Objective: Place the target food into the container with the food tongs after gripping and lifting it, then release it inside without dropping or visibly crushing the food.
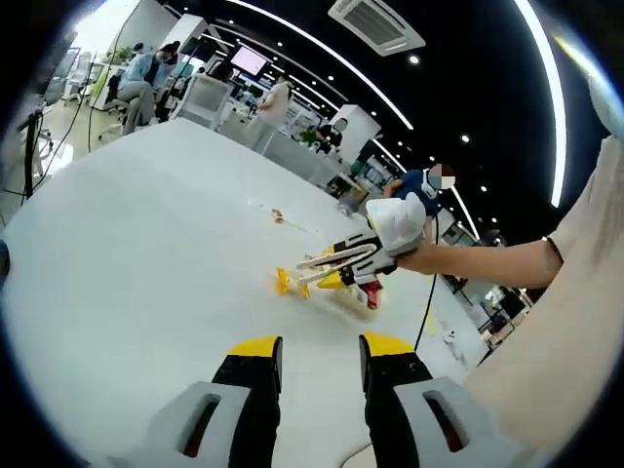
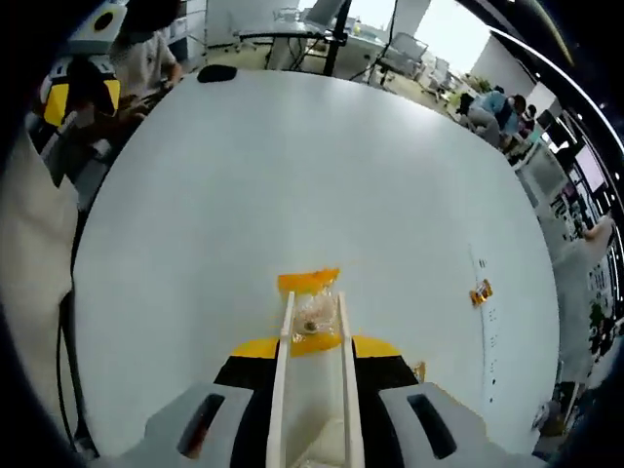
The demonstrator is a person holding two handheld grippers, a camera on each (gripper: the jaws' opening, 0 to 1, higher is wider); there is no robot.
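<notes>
Right gripper point(image 2: 314, 363) clamps pale wooden tongs point(image 2: 314, 390) pinching a clear-wrapped orange snack point(image 2: 312, 314); left gripper point(image 1: 317, 363) gapes empty (no container visible). Over-squeezing might crush it.

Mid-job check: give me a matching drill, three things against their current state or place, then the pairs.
Things:
1. Tongs
2. Snack packet
3. Left gripper

States:
A. Jaws apart, holding nothing
B. Pinched at the tong tips above the white table
C. Held in the right gripper, its arms closed on a packet

Pairs: 1-C, 2-B, 3-A
</notes>
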